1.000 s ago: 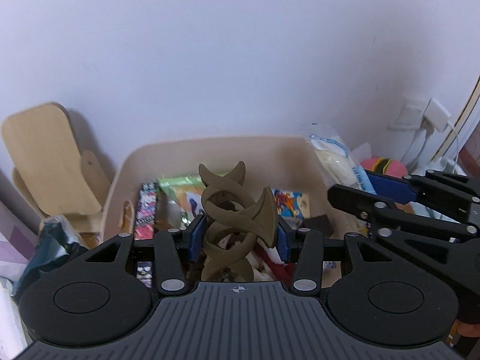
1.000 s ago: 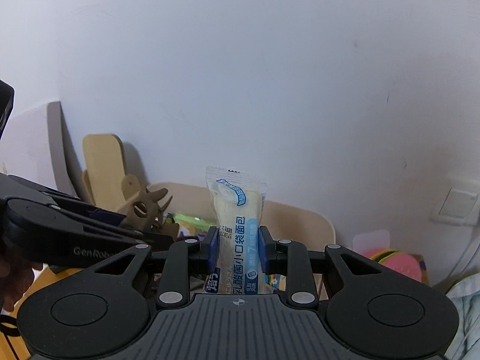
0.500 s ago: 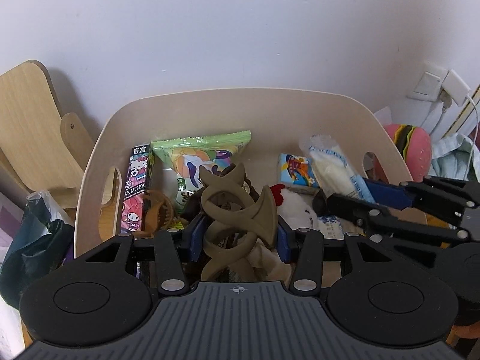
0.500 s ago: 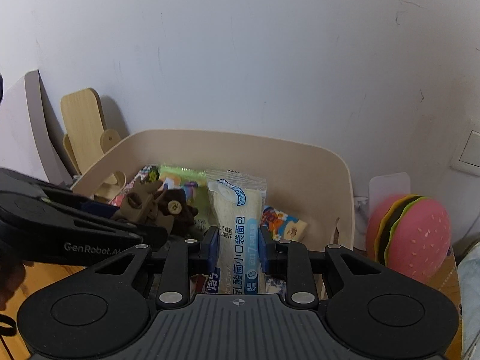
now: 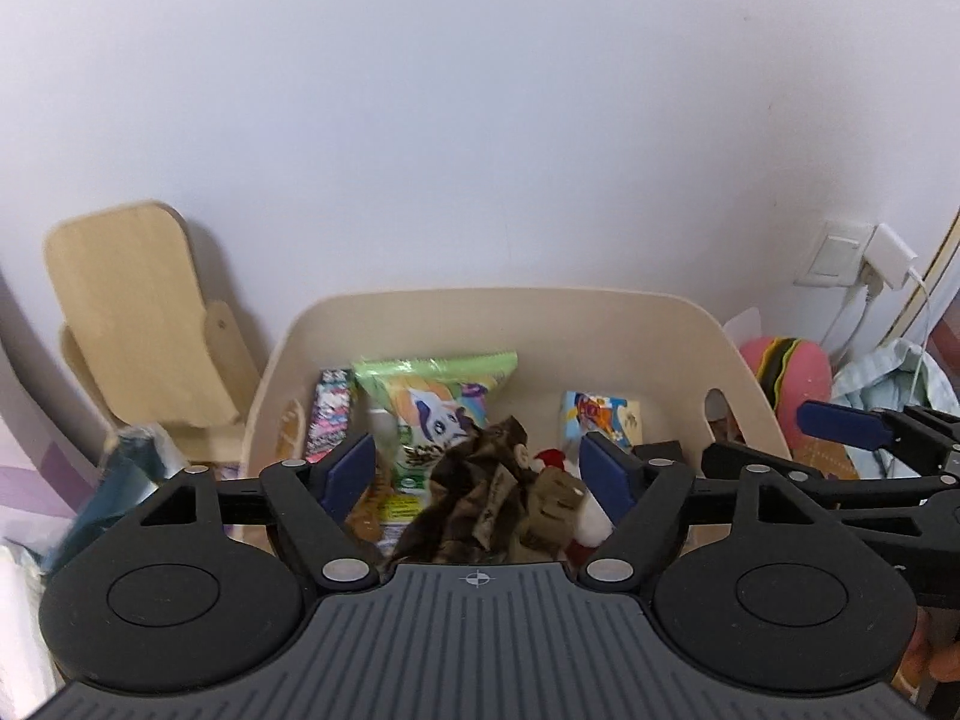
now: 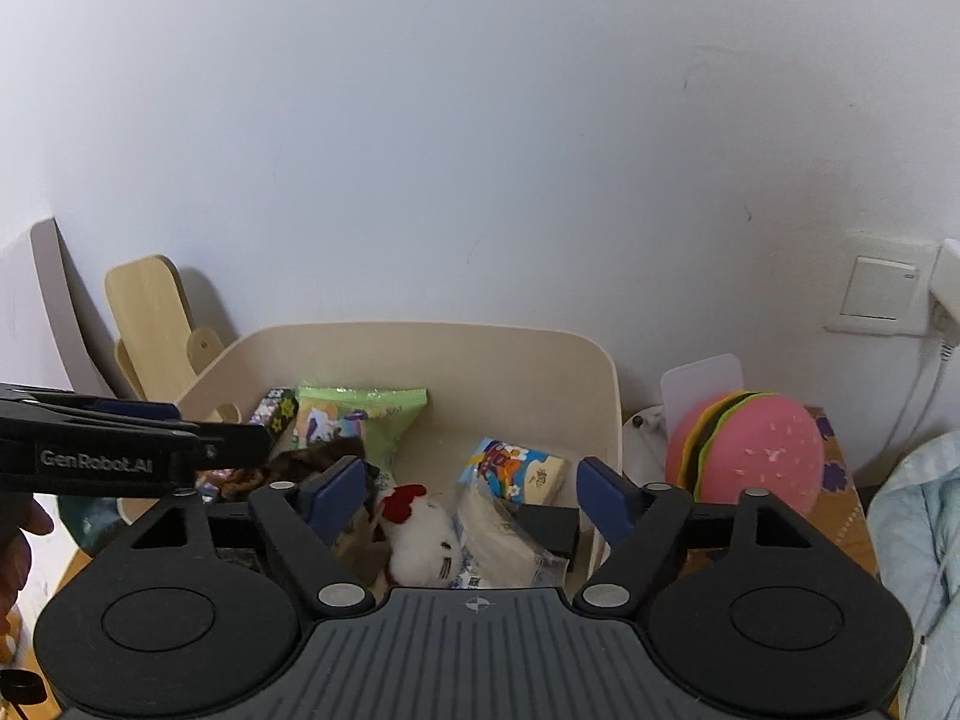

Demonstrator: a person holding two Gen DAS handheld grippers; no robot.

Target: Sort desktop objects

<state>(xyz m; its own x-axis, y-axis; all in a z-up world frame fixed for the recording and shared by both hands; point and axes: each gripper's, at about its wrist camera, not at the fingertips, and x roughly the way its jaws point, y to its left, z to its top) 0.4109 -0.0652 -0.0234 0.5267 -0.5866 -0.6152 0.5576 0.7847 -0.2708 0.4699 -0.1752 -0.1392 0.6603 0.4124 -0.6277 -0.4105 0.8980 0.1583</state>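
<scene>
A beige bin stands against the wall, with snack packs and plush toys inside. My left gripper hangs over it, its jaws opening with nothing pressed between the blue pads. The olive-brown hair claw lies blurred in the bin below them, beside a brown mottled plush. My right gripper is over the bin's right part, its jaws opening too. The clear bread packet lies in the bin beneath them, free of the pads, next to a white plush with a red bow.
A green snack bag and a blue packet lie at the bin's back. A pink burger toy sits right of the bin, a wooden stand left. Wall socket and pale cloth at right.
Both grippers went from shut to wide open. The hair claw left the left pads and the bread packet left the right pads; both now lie in the bin.
</scene>
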